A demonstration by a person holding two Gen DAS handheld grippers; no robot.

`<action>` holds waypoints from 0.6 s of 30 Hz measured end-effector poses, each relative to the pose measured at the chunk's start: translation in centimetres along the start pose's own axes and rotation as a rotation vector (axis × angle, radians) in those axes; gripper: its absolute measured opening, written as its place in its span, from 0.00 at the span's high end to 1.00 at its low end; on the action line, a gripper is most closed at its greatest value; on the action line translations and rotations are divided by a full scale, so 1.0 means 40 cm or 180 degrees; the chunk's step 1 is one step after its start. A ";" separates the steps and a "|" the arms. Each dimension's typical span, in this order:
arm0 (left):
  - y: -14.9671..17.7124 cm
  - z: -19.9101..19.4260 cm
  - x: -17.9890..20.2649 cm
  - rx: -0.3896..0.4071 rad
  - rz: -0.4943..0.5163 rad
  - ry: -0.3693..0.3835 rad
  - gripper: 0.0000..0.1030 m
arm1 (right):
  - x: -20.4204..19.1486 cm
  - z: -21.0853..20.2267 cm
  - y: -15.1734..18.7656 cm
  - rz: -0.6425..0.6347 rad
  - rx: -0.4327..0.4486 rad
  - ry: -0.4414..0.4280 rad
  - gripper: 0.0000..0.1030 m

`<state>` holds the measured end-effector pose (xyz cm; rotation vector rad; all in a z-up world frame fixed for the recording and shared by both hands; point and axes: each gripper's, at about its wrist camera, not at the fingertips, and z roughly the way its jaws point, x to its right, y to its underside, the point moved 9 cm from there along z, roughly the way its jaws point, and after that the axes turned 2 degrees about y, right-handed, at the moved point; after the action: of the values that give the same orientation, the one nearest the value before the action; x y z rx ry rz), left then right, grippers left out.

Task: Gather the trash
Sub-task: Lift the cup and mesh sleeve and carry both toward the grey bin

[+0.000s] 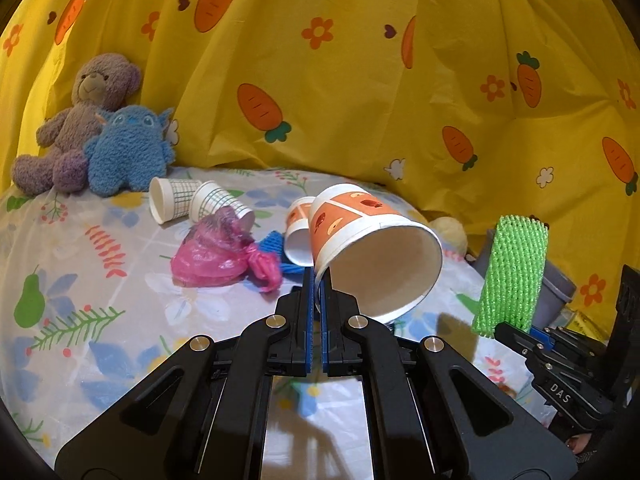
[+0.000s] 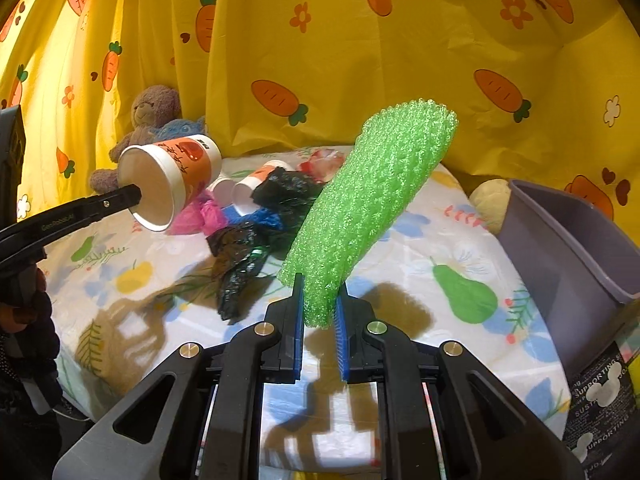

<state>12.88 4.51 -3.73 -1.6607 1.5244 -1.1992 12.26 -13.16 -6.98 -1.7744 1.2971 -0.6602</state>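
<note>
- Step: carry phase, both loads lifted clear of the table.
- Left hand-held gripper: jaws nearly closed, pinching the rim wall of an orange paper cup, mouth tilted toward the camera.
- Right hand-held gripper: clamped on the lower end of a green foam net.
- Next, likely: swing right, release over the grey bin at the table's right edge.
- Left on the floral tablecloth: cups, pink bag, black bag; carrot curtain behind.

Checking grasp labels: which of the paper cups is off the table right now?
The orange cup pinched by its rim in the left gripper. The second orange cup and two green-grid cups lie on the table.
</note>
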 end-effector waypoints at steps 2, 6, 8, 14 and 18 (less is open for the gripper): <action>-0.018 0.013 0.063 -0.0001 0.0072 0.0142 0.98 | 0.057 -0.017 -0.011 0.0057 0.0051 0.0152 0.86; -0.055 0.051 0.231 0.0017 0.0274 0.0492 0.98 | 0.210 -0.073 -0.043 0.0224 0.0224 0.0617 0.86; -0.067 0.078 0.328 0.0007 0.0390 0.0698 0.98 | 0.300 -0.096 -0.056 0.0343 0.0273 0.0872 0.86; -0.082 0.179 0.588 -0.0119 0.0555 0.1282 0.98 | 0.510 -0.099 -0.047 0.0659 0.0177 0.1289 0.86; -0.069 0.264 0.707 -0.0279 0.0605 0.1492 0.98 | 0.579 -0.085 -0.021 0.0815 0.0060 0.1385 0.86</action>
<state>21.92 -24.11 0.64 -1.3023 1.9902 -1.5031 17.68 -35.93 -5.73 -1.4593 1.7665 -0.9391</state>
